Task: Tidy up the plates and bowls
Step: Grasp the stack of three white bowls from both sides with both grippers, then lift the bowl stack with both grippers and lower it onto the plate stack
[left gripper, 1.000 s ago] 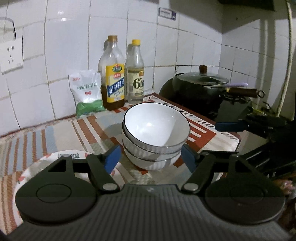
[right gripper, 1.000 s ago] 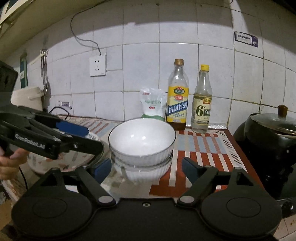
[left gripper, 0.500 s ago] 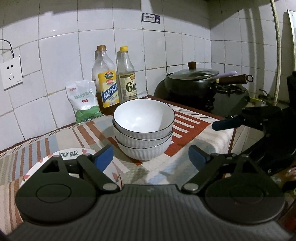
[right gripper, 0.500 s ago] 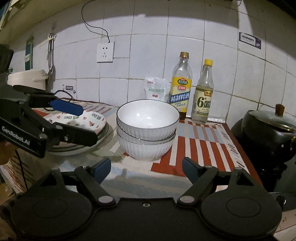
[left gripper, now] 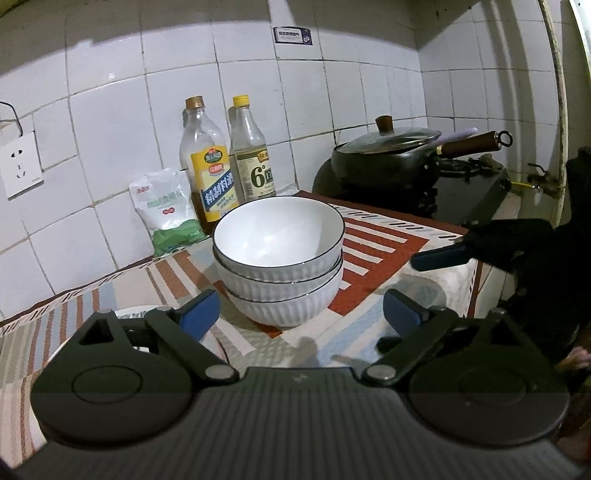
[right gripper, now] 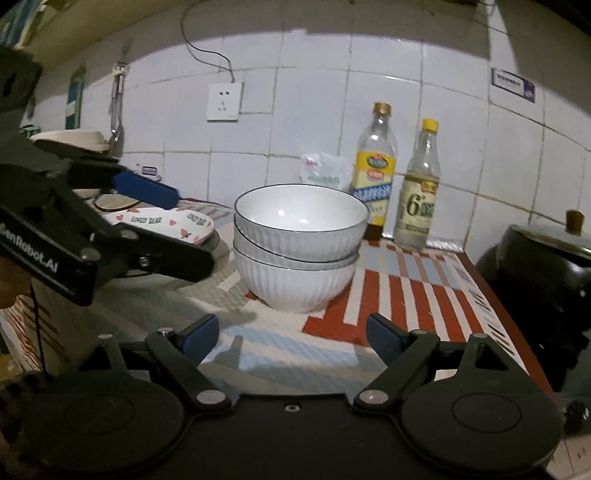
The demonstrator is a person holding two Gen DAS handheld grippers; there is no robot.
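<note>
Both hand-held grippers, left (left gripper: 301, 312) and right (right gripper: 291, 334), gape released before three stacked white ribbed ceramic bowls (left gripper: 279, 258), the left's jaws having just been opening.

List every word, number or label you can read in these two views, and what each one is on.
"LOVELY BEAR": rim of the heart-print plate.
"6°": label of the yellow-capped clear bottle.
"enRobot.AI", first letter cut off: side of the left gripper.
Chinese characters on the brown-capped bottle: visible, not transcribed here.
White bag: print too small.
Blue wall sticker: too blurred.
</note>
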